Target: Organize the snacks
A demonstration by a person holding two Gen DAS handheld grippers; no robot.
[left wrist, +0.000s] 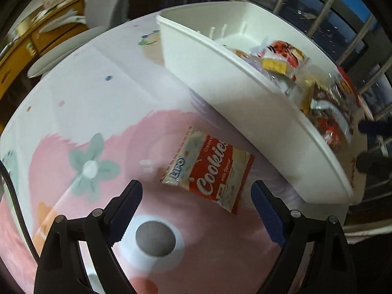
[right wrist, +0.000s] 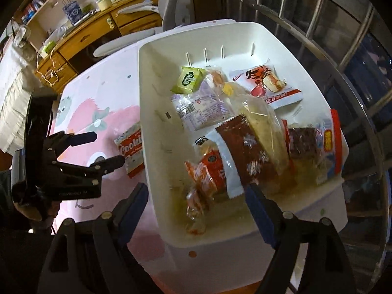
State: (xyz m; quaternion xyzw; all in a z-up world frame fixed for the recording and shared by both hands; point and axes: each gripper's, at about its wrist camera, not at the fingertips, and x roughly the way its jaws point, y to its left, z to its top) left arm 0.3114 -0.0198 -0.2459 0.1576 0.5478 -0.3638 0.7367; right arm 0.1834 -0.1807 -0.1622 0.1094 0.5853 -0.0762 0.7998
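With both tongs apart and empty, lower the left tongs (left wrist: 196,196) squarely over the cookie packet (left wrist: 208,169) beside the white bin (left wrist: 245,103), clamping its short sides.

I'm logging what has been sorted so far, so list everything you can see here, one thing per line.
white bin: one, white, on the table, holding most snacks
cookies packet: one, red and cream, flat on the tablecloth beside the bin, outside it
green packet: one, light green, in the bin, far side
tiger-print packet: one, white, orange and red, in the bin, far side
brown wrapper: one, brown with white ends, on top of the pile
other snack packets: several, clear, orange and red, piled in the bin; exact count unclear
tablecloth: one, pink and white, flower print
left gripper: black with blue pads, open above the cookies packet
right gripper: same, open over the bin
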